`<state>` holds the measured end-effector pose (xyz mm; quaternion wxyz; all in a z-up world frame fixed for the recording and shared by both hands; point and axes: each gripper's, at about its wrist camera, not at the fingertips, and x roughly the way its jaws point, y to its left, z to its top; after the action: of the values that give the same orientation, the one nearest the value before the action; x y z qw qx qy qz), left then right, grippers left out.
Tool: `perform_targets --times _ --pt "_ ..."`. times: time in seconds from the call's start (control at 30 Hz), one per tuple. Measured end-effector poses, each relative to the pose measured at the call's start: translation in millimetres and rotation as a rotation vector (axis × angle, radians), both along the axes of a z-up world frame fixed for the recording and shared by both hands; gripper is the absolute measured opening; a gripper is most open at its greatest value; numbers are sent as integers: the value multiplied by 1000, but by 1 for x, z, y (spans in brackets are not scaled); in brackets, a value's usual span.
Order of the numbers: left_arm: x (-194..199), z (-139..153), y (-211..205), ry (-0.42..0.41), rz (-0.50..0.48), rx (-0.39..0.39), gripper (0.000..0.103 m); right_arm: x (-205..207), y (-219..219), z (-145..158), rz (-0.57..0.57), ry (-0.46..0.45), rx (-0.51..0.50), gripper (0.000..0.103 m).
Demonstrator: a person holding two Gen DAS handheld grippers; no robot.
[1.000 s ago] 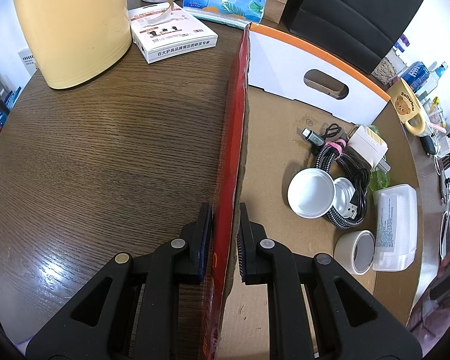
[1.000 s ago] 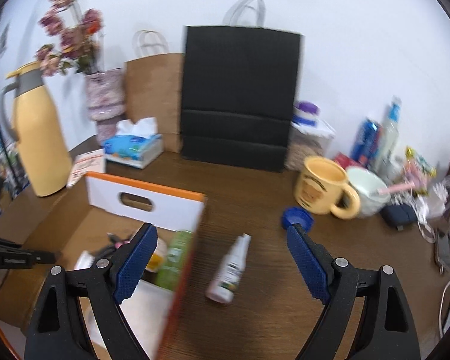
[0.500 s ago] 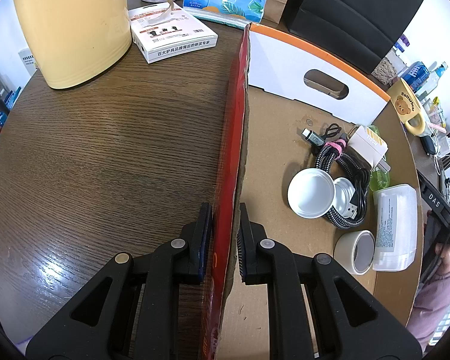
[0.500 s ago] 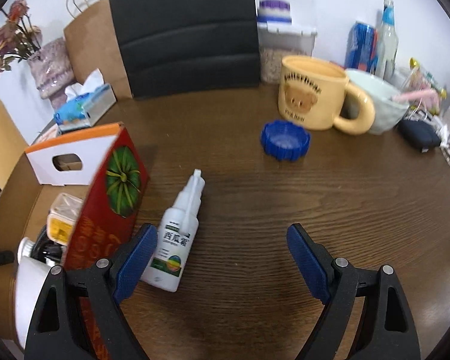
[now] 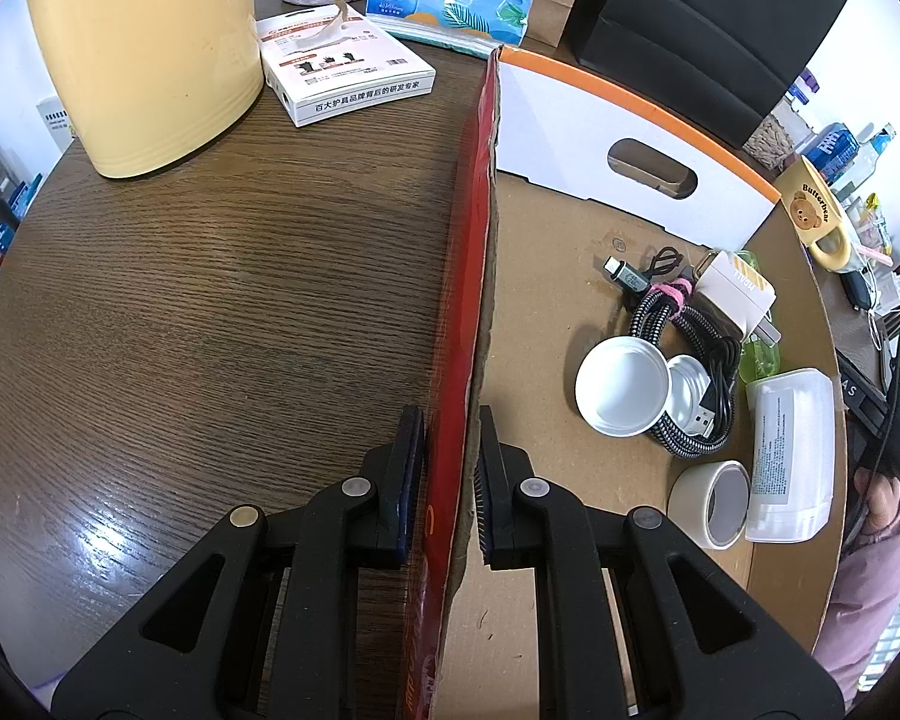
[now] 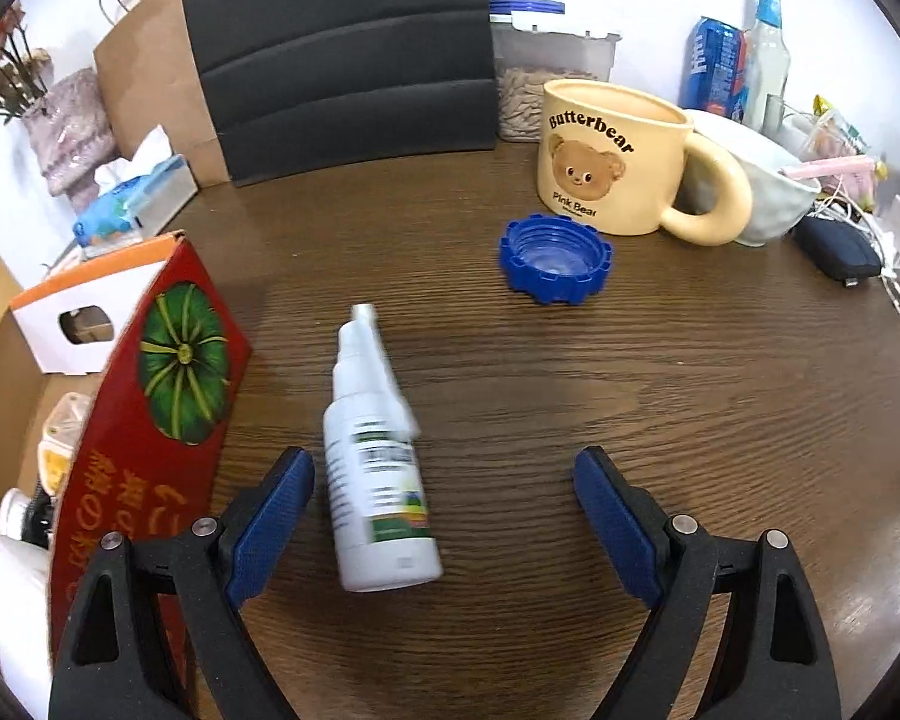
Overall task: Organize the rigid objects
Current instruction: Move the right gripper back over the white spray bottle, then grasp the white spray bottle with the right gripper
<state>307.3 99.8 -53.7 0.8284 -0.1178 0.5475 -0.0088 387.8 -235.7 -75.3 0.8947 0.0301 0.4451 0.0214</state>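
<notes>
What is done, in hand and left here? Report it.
Done: a cable bundle, tape roll, white container and round lid lie in the cardboard box. In hand: the left gripper clamps the box's red wall; the right gripper hangs open over the spray bottle, not gripping. Left: that bottle and the blue cap, both on the table.

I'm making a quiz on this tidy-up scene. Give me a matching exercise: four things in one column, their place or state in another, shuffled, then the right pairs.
Things:
1. spray bottle
2. blue cap
3. roll of tape
4. box wall

Places or states:
A. clamped in the left gripper
B. inside the cardboard box
C. lying between the open right gripper's fingers
D. on the table beside the bear mug

Pairs: 1-C, 2-D, 3-B, 4-A
</notes>
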Motion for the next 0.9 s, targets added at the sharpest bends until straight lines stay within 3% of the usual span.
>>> perform_targets --times 0.07,0.13,0.23,0.57,0.9 --pt "0 0 0 0 0 0 11 0 3 0 4 -6 -25 85" --pt "0 0 0 0 0 0 11 -3 6 3 5 -23 -62 51" --pt "0 0 0 0 0 0 11 -5 8 4 16 -32 -64 35" --pt "0 1 0 0 -1 1 11 -17 5 14 -7 -92 -58 32" --pt "0 1 0 0 -1 1 11 -44 15 58 37 -249 -50 31"
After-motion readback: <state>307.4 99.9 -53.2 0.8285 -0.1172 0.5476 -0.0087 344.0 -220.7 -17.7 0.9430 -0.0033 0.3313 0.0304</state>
